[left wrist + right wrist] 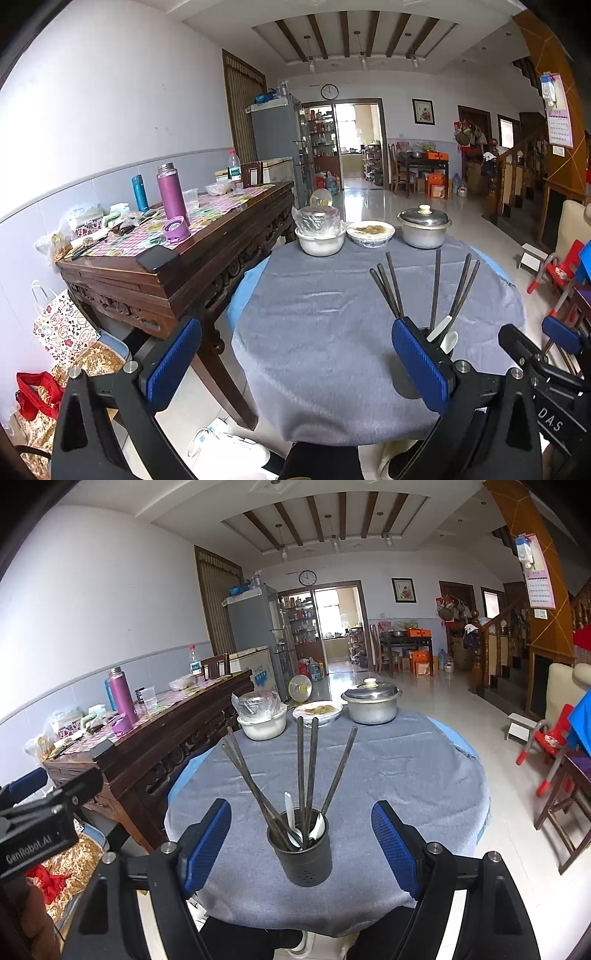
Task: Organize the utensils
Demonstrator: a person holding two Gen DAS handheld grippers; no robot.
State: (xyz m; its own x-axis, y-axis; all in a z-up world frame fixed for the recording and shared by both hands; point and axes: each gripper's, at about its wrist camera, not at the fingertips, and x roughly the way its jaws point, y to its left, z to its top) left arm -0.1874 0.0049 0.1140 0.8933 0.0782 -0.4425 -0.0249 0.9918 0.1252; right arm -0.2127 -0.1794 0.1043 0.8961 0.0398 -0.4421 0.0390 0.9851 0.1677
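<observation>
A dark round utensil holder stands on the grey tablecloth near the table's front edge. Several long dark chopsticks and white spoons stick out of it. My right gripper is open, with the holder centred between its blue pads, and neither pad touches it. My left gripper is open and empty over bare cloth to the holder's left. In the left wrist view its right finger hides most of the holder, while the chopsticks and a spoon show above it. The right gripper appears at that view's right edge.
At the table's far side stand a white bowl with wrapped contents, a covered plate of food and a lidded metal pot. A dark wooden side table with flasks is close on the left. A red chair is on the right.
</observation>
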